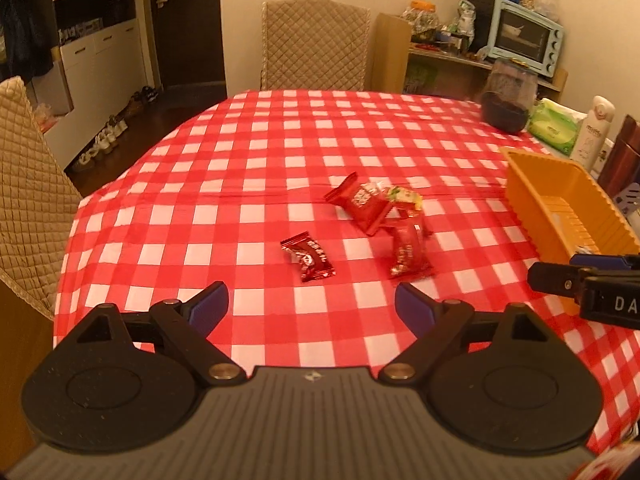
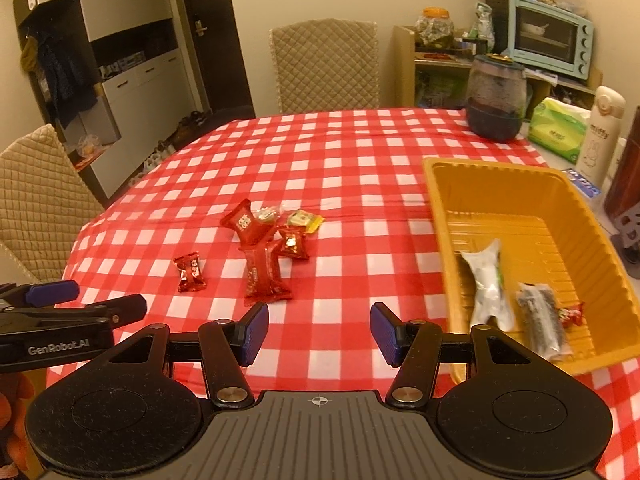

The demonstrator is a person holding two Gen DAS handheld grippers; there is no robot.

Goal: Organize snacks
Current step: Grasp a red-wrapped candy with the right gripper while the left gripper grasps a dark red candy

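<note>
The small red candy, long axis slanted, is seen just ahead of the wide-open, empty left tool; the right tool, half open and empty, is farther

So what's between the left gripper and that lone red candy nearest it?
Only bare checked tablecloth, in the left wrist view: the open left gripper is empty, just short of the lone red candy.

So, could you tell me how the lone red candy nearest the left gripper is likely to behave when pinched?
The candy looks small and flat, so probably very light. Its glossy foil wrapper may slip between the pads or skate across the tablecloth if nudged. The twisted ends look crinkly and would likely crumple rather than resist.
</note>
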